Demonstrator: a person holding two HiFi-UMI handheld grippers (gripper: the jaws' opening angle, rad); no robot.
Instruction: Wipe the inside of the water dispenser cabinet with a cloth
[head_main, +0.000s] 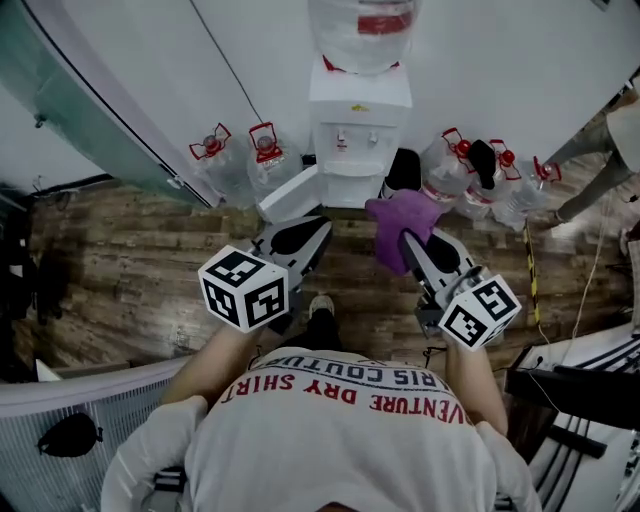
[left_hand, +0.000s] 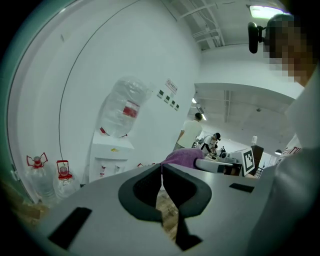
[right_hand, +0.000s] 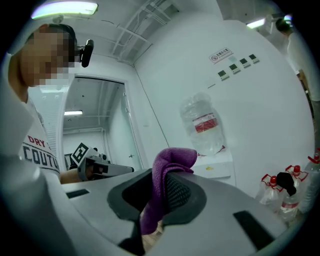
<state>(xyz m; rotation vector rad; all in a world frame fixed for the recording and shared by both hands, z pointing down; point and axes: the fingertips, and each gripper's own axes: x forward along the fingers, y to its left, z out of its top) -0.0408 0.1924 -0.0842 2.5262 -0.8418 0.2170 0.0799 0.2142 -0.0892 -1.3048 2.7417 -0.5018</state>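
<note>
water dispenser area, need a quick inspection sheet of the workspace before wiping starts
surface: wood plank floor, no spill seen
job's things: water dispenser with a bottle on top; a white panel angles out at its base, likely the open cabinet door; purple cloth ready
clutter: spare water jugs left and right of the dispenser
grippers: left gripper jaws together, empty; right gripper jaws closed on the cloth
cables: thin dark line on the wall; pale cord on the floor at right
surroundings: glass partition at left; another person at the right edge
</note>
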